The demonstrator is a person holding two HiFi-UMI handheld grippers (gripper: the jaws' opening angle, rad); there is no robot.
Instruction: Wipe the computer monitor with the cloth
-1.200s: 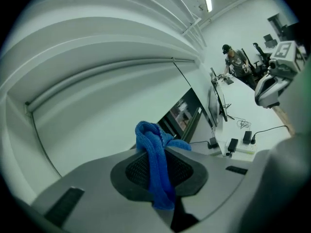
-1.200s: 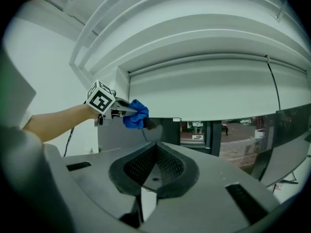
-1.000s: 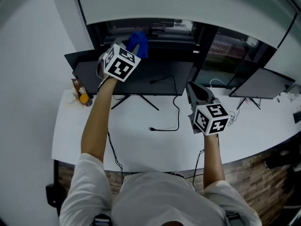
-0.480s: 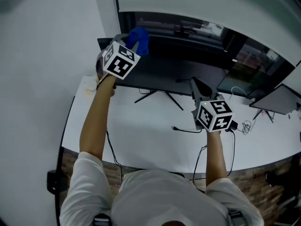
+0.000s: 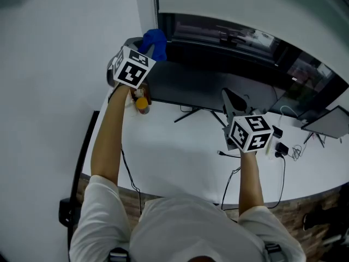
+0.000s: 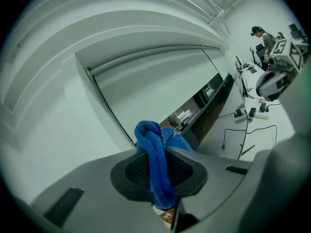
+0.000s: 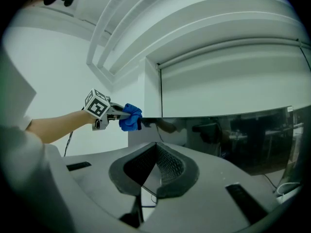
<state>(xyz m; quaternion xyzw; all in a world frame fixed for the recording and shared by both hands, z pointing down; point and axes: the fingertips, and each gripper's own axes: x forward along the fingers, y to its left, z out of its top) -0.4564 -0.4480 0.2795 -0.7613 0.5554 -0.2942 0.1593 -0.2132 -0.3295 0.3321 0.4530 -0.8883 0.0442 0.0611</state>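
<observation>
While my right gripper hangs nearest to me over the white desk, its jaws closed together with nothing between them, all the work is further out on my left. Loose cables trail across the desk on my right. Beyond them, a small orange-capped bottle stands just under my outstretched left wrist; a second ago it sat well off to the left of that arm. My left gripper is clamped tight on the blue cloth, which bunches up out of the pads in a thick fold. Past it stands the monitor, dark and wide. The cloth now sits at the screen's upper left corner, and from the right gripper view it looks pressed against the top edge there. A second ago it was nearer the middle of that edge, so I have swept it leftward along the top and turned my head with it. I judge that this pass has run out of screen: the top strip on this side is covered, but the broad face below looks unwiped, so the cloth should drop lower and travel back right. Behind it all is a plain pale wall.
</observation>
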